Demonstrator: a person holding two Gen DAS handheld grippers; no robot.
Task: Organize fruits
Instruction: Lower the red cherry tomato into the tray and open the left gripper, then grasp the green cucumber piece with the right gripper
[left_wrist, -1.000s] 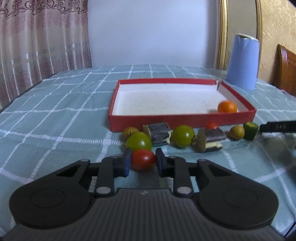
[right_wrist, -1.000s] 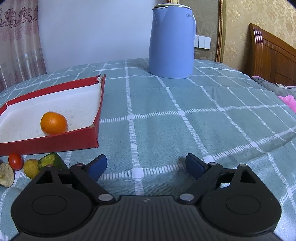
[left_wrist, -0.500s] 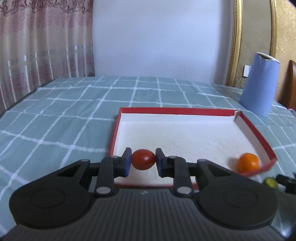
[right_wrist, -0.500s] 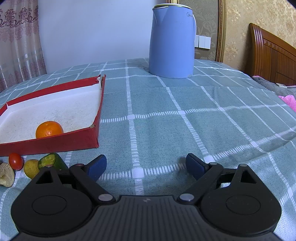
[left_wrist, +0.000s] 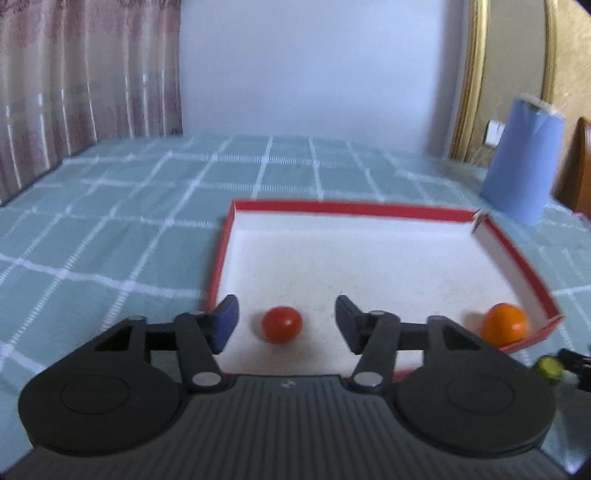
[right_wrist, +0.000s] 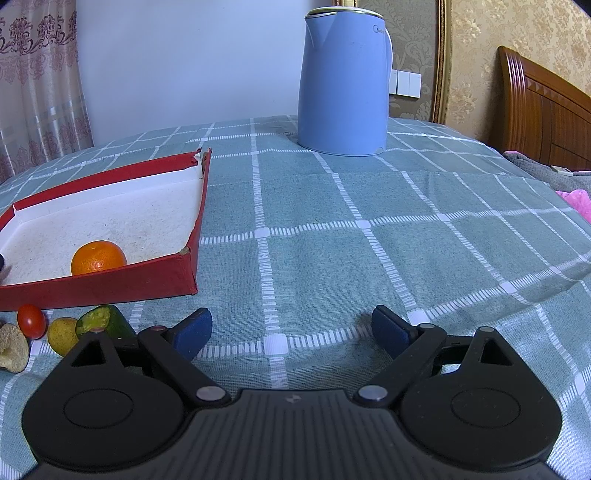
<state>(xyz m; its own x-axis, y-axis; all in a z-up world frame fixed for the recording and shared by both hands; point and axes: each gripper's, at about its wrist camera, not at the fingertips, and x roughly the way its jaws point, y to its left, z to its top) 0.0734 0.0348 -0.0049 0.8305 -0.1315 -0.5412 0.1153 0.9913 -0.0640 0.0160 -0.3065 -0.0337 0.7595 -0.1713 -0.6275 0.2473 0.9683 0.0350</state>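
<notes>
1. The red tomato (left_wrist: 282, 324) lies on the white floor of the red tray (left_wrist: 347, 208), near the tray's front-left corner, and nothing touches it.
2. The left gripper (left_wrist: 286, 322) hangs over the tray's near edge with the tomato between its blue pads (left_wrist: 226, 322); its jaws have just been opening, and clear gaps show on both sides of the fruit, so it grips nothing.
3. An orange (left_wrist: 504, 325) sits in the tray's front-right corner, close against the red wall; in the right wrist view the same orange (right_wrist: 98, 257) rests just inside the near wall of the tray (right_wrist: 110, 286).
4. Outside the tray, on the green checked tablecloth (right_wrist: 314, 206) just before its front wall, lie a small red cherry tomato (right_wrist: 31, 320), a yellowish fruit (right_wrist: 62, 334) and a green fruit with a cut end (right_wrist: 101, 322), close together in a row, with a pale cut piece (right_wrist: 11, 349) at the frame's left edge.
5. The right gripper (right_wrist: 291, 332) is low over bare cloth to the right of that row, its jaws spread wide and nothing between them; its left pad (right_wrist: 194, 328) is near the green fruit but apart from it.
6. A blue kettle (right_wrist: 345, 77) stands upright on the cloth well behind the tray's far right corner.
7. A curtain (left_wrist: 85, 70) hangs at the left behind the table, and a wooden headboard (right_wrist: 546, 107) shows at the right.
</notes>
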